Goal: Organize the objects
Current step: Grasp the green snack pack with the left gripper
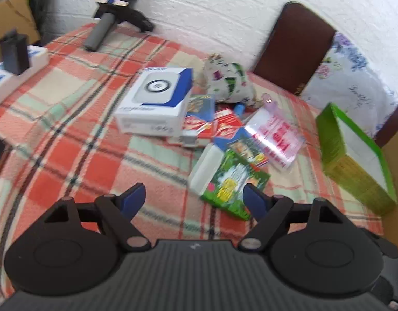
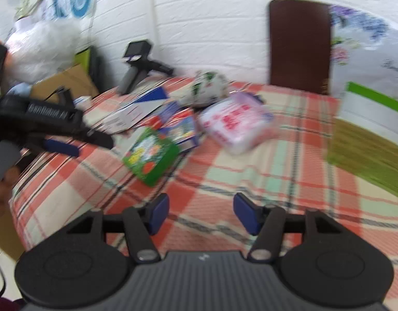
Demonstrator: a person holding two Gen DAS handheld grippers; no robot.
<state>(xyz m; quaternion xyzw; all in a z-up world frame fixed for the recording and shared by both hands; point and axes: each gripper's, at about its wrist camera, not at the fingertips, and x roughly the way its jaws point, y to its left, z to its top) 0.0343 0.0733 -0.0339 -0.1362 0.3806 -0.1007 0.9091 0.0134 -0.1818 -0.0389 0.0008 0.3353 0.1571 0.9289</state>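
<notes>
A pile of objects lies on a plaid-covered table (image 1: 69, 134): a white and blue box (image 1: 154, 98), a green box (image 1: 232, 181), red and blue cartons (image 1: 211, 127), a clear pink-printed packet (image 1: 276, 134) and a patterned cloth pouch (image 1: 227, 80). A green-rimmed tray box (image 1: 354, 153) stands at the right. My left gripper (image 1: 193, 199) is open and empty, just short of the green box. My right gripper (image 2: 201, 212) is open and empty above the cloth, nearer than the green box (image 2: 152, 155) and the pink packet (image 2: 237, 124). The left gripper also shows at the left of the right wrist view (image 2: 61, 147).
A dark brown chair back (image 1: 294, 46) stands against the white brick wall behind the table. A black device with a grey handle (image 1: 108, 13) lies at the far corner. White boxes (image 1: 7, 77) sit at the left edge. A flowered cloth (image 1: 354, 77) lies at the right.
</notes>
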